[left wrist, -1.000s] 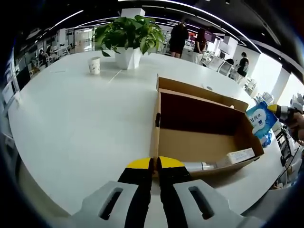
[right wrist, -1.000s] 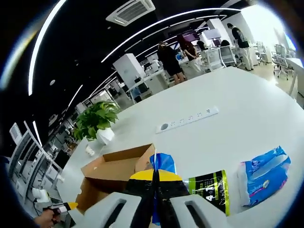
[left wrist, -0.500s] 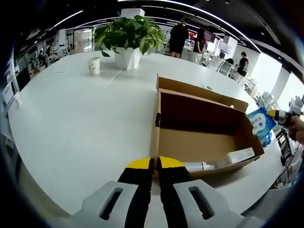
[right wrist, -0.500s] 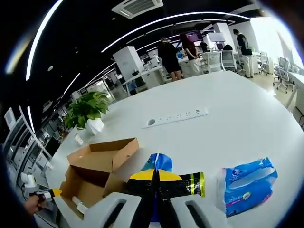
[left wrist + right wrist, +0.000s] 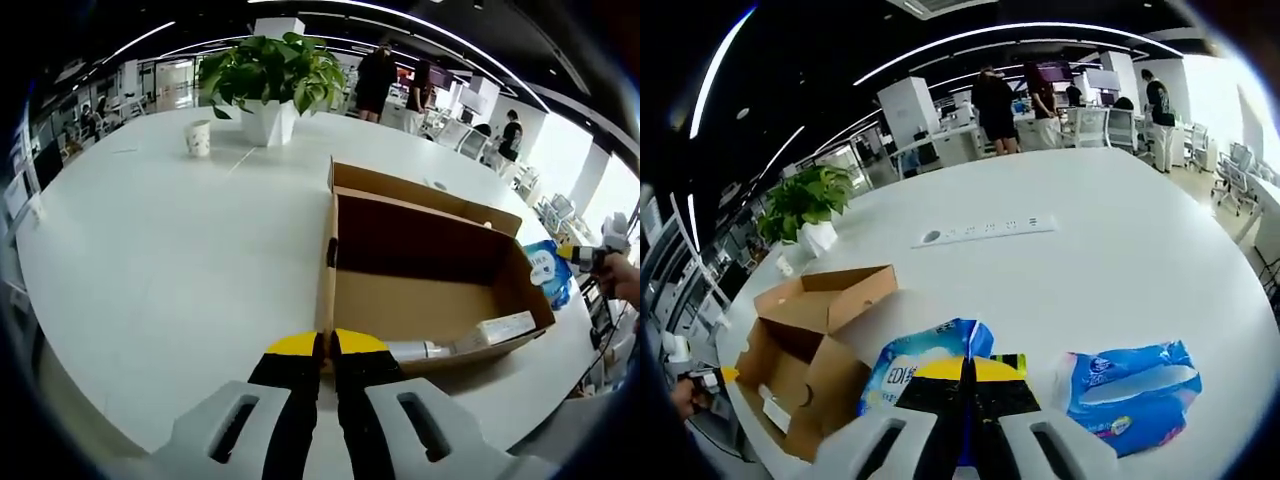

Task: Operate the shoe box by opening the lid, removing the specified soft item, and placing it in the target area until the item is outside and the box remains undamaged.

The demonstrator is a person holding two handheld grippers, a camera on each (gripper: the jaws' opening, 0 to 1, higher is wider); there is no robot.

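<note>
The open cardboard shoe box (image 5: 420, 300) lies on the white table (image 5: 160, 260), with a white carton (image 5: 505, 328) and a small bottle (image 5: 420, 350) along its near wall. My left gripper (image 5: 326, 345) is shut at the box's near left corner, and the corner edge runs in between its tips. My right gripper (image 5: 967, 368) is shut on a blue-and-white soft pack (image 5: 920, 358), held low over the table to the right of the box (image 5: 805, 335). In the left gripper view that pack (image 5: 547, 272) and the right gripper (image 5: 585, 257) sit just past the box's right end.
A second blue pack (image 5: 1130, 385) and a black-and-green packet (image 5: 1012, 362) lie on the table by my right gripper. A power strip (image 5: 985, 230) lies farther off. A potted plant (image 5: 270, 75) and a paper cup (image 5: 200, 137) stand beyond the box. People stand in the background.
My right gripper has carried the blue pack away from the box and down toward the table, beside the other packs. The left gripper and the box have stayed still.
</note>
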